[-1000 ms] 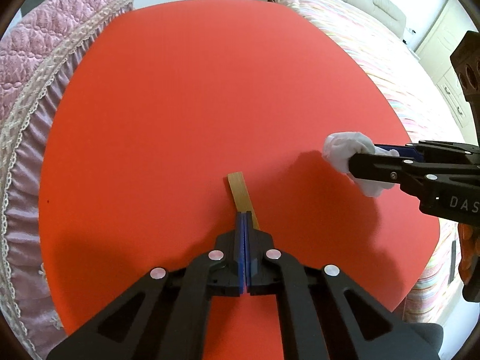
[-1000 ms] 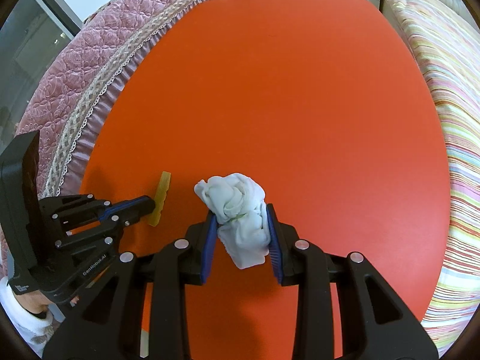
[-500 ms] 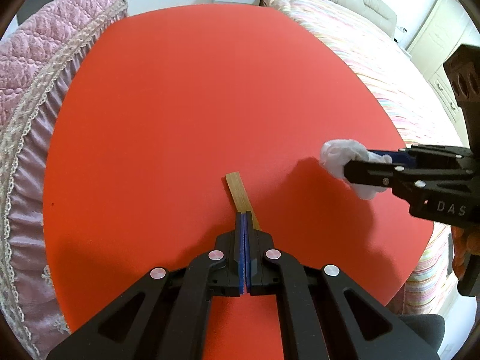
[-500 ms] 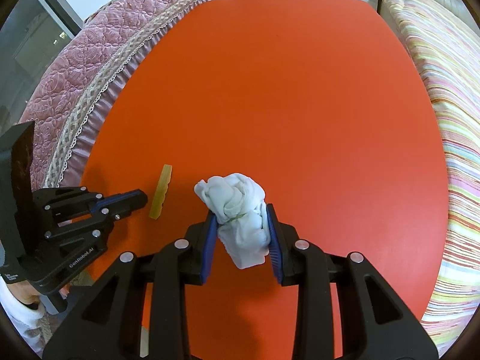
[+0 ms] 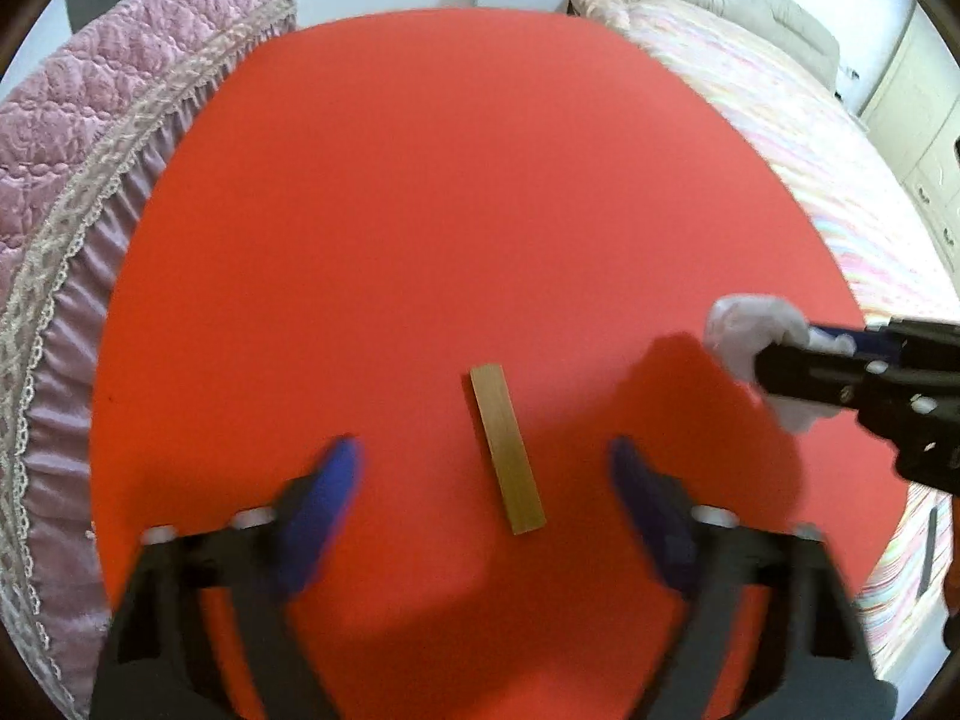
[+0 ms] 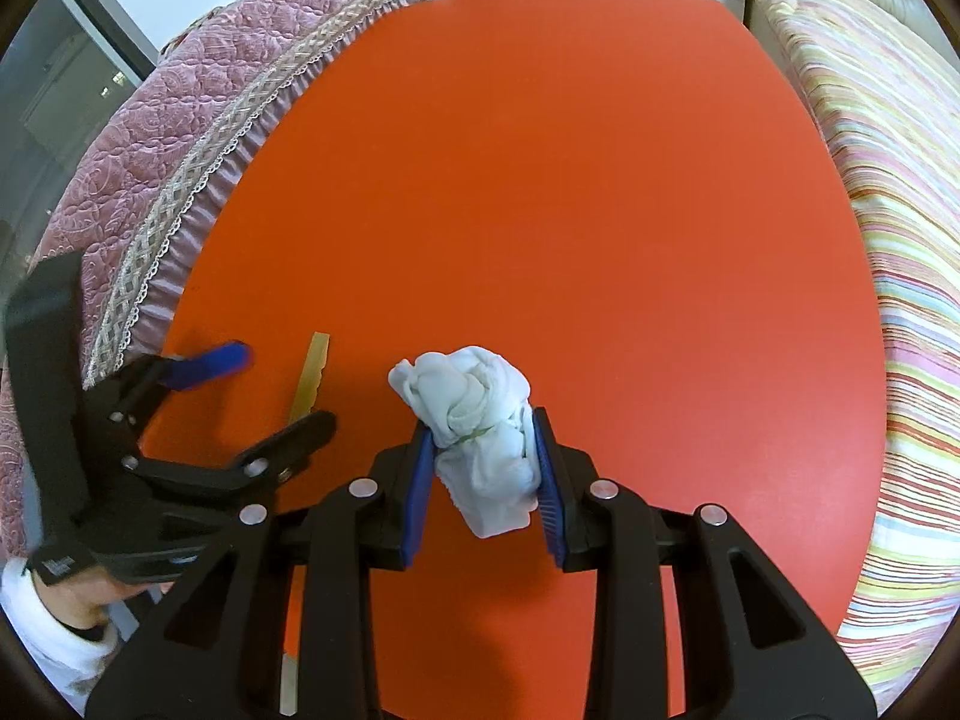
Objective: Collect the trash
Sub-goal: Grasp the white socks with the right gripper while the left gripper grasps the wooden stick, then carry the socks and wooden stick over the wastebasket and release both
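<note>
Since half a second ago, the left gripper (image 5: 483, 468) has been spread wide, and the tan wooden strip (image 5: 507, 449) it was pinching is now released, lying flat on the red table (image 5: 420, 180) between the blue fingers (image 5: 327, 495). At three o'clock, a crumpled white tissue (image 6: 480, 432) is kept clamped by the right gripper (image 6: 483, 474).
</note>
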### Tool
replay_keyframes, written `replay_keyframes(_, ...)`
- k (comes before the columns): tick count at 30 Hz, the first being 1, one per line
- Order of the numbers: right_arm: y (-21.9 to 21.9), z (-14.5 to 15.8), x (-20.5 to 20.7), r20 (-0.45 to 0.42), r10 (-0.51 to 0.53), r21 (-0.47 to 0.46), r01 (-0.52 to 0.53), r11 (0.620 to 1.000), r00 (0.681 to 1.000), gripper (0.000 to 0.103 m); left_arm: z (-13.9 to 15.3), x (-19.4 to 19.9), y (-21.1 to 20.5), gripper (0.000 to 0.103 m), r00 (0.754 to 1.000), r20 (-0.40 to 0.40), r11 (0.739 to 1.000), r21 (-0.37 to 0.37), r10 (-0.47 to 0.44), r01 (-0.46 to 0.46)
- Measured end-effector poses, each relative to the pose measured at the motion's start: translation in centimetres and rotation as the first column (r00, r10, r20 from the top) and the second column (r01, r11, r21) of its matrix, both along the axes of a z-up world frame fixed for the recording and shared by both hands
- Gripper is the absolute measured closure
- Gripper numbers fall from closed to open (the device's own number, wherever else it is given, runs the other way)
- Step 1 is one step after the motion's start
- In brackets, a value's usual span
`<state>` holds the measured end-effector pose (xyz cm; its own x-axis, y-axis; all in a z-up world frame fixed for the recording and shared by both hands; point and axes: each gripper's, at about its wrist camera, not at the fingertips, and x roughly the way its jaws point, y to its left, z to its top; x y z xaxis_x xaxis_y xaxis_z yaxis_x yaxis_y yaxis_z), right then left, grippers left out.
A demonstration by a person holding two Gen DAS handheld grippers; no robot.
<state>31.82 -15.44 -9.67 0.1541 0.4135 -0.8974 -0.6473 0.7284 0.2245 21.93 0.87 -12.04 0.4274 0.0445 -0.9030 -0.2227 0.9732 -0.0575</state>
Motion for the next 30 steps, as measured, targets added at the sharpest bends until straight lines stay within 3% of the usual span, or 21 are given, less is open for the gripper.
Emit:
replay_keyframes(2, 0.1, -0.1, 0.0, -0.002, 0.003, 0.0, -0.003, 1.0, 1.0, 0.072, 0.0, -0.1, -0.4, 0.056, 1.0, 0.011, 0.999, 0.051, -0.008, 0.007)
replay_keyframes(4, 0.2, -0.2, -0.1, -0.002, 0.006, 0.001, -0.006, 1.0, 1.0, 0.072, 0.2, -0.2, -0.2, 0.092, 1.0, 0.011, 0.999, 0.046, -0.015, 0.014)
replay_keyframes(11, 0.4, -0.3, -0.3, 0.002, 0.004, 0.005, -0.004, 1.0, 1.0, 0.072, 0.3, -0.7, 0.6, 0.092, 0.996, 0.008, 0.996, -0.026, -0.085, 0.086)
replay_keyframes(17, 0.5, 0.3, -1.6, 0.021, 0.008, 0.001, -0.008, 1.0, 1.0, 0.072, 0.8, -1.6, 1.4, 0.092, 0.993, 0.028, 0.992, -0.044, -0.114, 0.115)
replay_keyframes(30, -1.3, 3.8, -9.4, 0.147, 0.049, 0.011, -0.051, 0.999, 0.988, 0.072, 5.9, -7.4, -0.4, 0.092, 0.962, 0.123, 0.97, 0.035, -0.244, 0.241)
